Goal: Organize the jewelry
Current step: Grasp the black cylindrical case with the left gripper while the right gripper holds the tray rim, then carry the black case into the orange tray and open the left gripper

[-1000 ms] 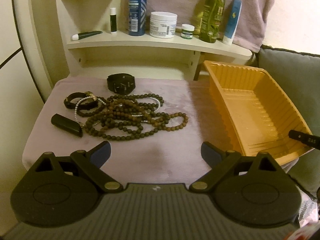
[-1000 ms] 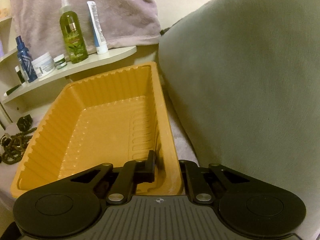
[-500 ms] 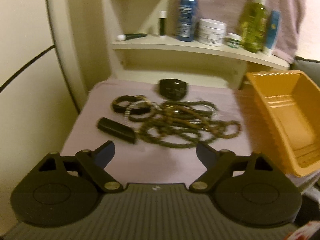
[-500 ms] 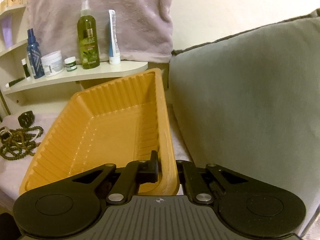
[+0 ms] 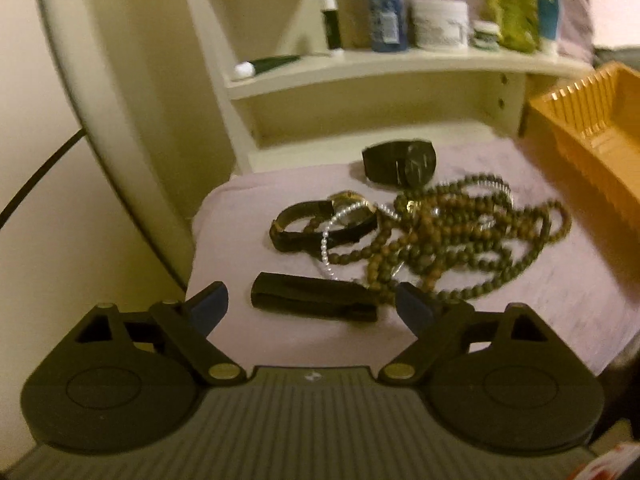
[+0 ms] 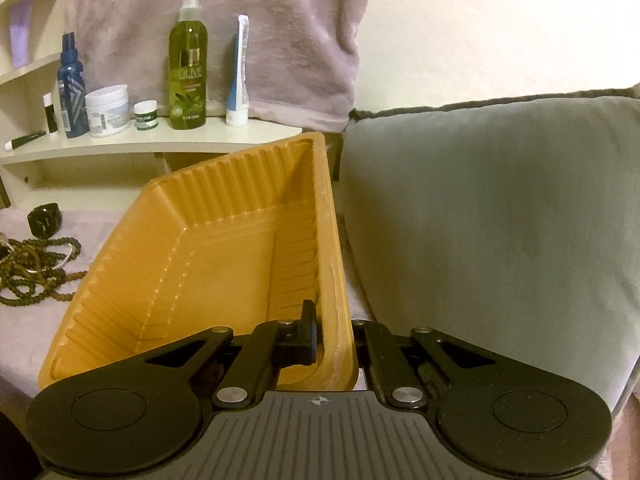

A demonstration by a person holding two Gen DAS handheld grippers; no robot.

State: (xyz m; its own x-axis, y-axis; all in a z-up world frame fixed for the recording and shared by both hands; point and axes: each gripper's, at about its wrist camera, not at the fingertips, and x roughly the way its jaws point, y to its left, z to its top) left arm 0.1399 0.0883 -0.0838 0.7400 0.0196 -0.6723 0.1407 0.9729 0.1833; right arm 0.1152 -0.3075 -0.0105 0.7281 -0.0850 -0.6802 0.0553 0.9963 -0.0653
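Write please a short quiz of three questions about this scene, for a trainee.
1. True or false: the right gripper is shut on the tray wall.
2. Which item lies nearest the left gripper? A) beads B) black bar C) watch
3. Fill in: the left gripper's jaws are ____.

Key: 1 true; 2 B; 3 open, with nothing held.

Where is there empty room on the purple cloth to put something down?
Bare cloth lies between the bead necklaces and the orange tray. It's crowded where necklaces, gold watch and black case bunch together.
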